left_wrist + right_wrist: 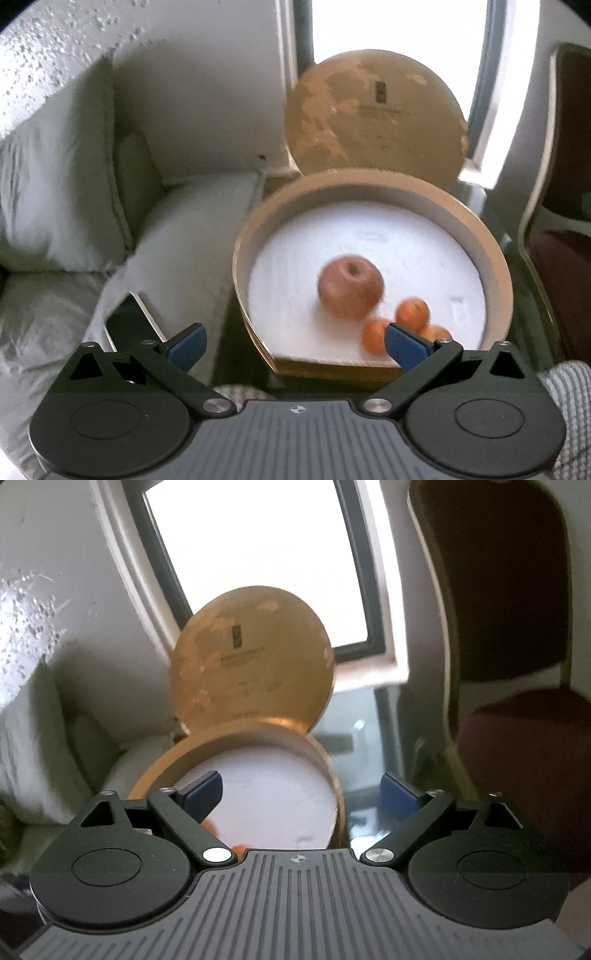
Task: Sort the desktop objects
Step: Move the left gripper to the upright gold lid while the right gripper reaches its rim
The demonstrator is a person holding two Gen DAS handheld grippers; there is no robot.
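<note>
Looking along your left gripper (293,341), you have the round box (495,273) straight ahead and a little to the right, its white floor holding a reddish apple (350,287) and three small oranges (413,314) clustered just beside it on the near right. The jaws stand wide apart with nothing between them. The right blue pad sits in front of the oranges in this view, while the left pad is outside the box wall, over the gap beside a dark phone (129,325) that lies on the pale cushion (192,236) to the left.

The apple lies forward of the gripper's midline and slightly right, stem dimple up, so it has no long axis to line up with; any approach angle across its width would serve. The oranges touch or nearly touch one another, and I cannot tell whether the nearest one touches the apple.

Your right gripper (303,794) is also spread open and empty. It looks over the same box from farther right, with the propped lid (255,657) standing behind, and it sees only a sliver of orange under its left finger. The glass surface (369,746) shows beyond the box on that side.

By my reading the left gripper is the nearer to the fruit, and the phone lies on its side too. Which thing you sort next is not shown.
</note>
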